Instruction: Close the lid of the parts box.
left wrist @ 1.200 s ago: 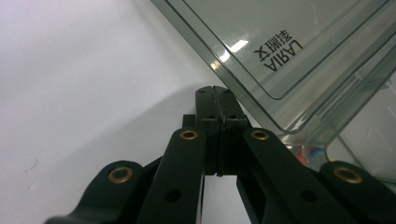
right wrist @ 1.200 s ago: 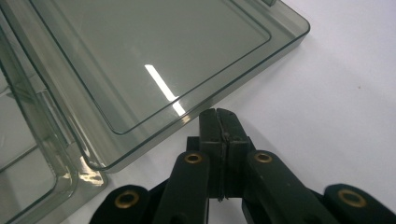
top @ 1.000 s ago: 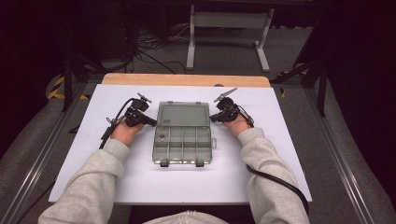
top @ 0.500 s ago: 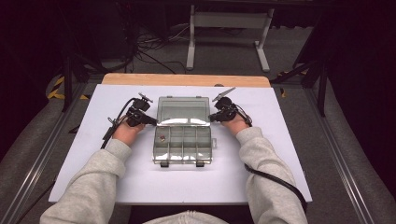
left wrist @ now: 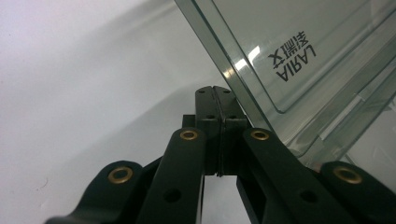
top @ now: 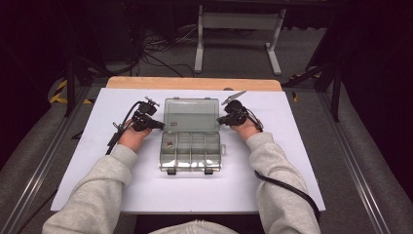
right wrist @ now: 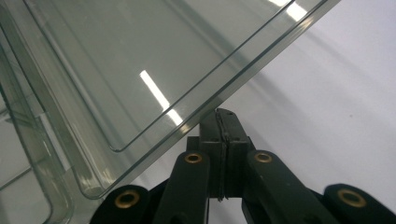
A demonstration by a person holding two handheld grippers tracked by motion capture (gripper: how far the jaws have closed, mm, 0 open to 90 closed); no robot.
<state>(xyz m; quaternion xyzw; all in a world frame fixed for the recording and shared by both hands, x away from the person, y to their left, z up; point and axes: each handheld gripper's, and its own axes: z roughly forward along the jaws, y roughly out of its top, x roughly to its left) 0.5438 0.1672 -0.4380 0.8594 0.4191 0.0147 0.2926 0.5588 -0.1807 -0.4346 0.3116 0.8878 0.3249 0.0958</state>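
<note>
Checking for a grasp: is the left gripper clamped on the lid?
No: the left gripper is shut on nothing, its tips just beside the lid's edge.

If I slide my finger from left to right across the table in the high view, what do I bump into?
Left gripper → clear plastic compartment box with its lid open → right gripper.
</note>
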